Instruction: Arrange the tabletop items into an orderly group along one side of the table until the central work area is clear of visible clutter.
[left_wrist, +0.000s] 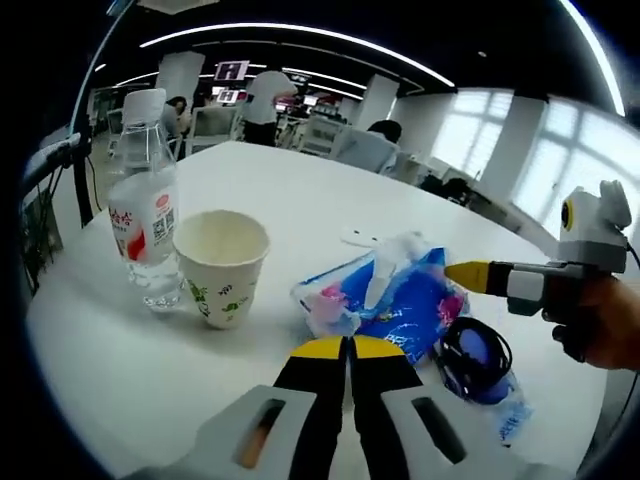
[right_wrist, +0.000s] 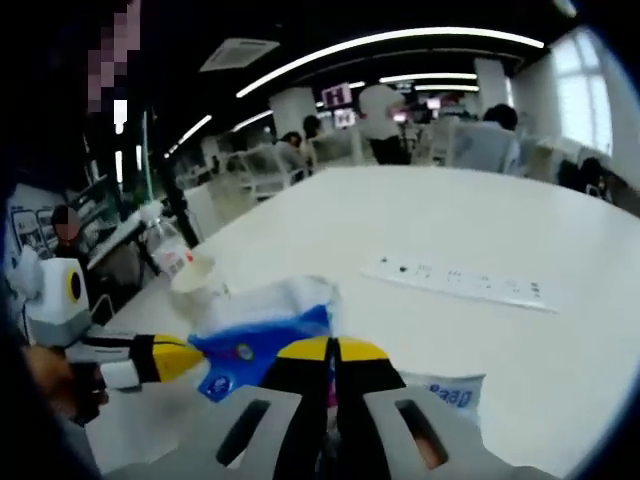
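Left tool (left_wrist: 349, 346) hangs low over the near edge of the desk (left_wrist: 300, 190), its yellow-tipped jaws pressed together. Right tool (right_wrist: 333, 350) has its jaws pressed together too, and a hand (left_wrist: 603, 322) grips its handle by the desk's right edge.

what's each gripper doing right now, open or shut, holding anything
Left gripper: jaws shut, holding nothing, just short of the tissue pack.
Right gripper: jaws shut at the tissue pack's edge; a grip on it cannot be told.

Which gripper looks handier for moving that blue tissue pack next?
Probably the right gripper: its yellow tip already touches the tissue pack. The left gripper sits shut just short of it.
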